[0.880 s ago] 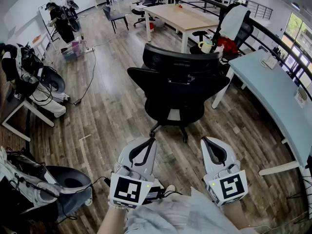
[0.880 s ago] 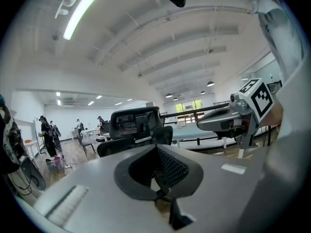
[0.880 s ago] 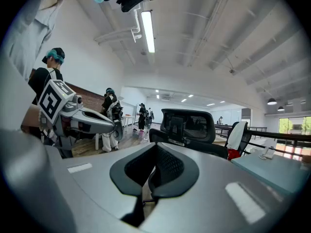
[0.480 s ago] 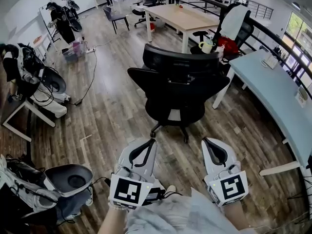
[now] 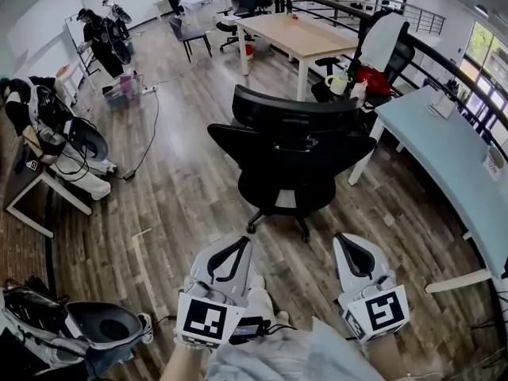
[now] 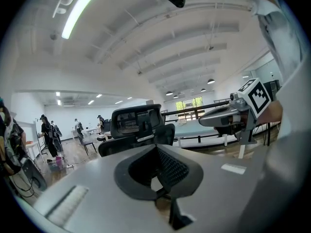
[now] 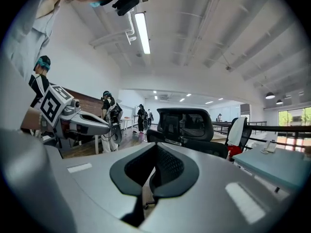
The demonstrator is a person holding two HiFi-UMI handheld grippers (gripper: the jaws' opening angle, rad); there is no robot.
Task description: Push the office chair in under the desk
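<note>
- Both tongs, left and right, are sitting fully closed and empty, aiming at the chair's back, probably to push with closed tips.
- The office chair is standing ahead of them, untouched, clear of the desk to their right.
- Only the head view is showing that gap; the gripper views are showing just the backrest ahead.

An open-plan office: desks, office chairs, wood floor, strip lights.
</note>
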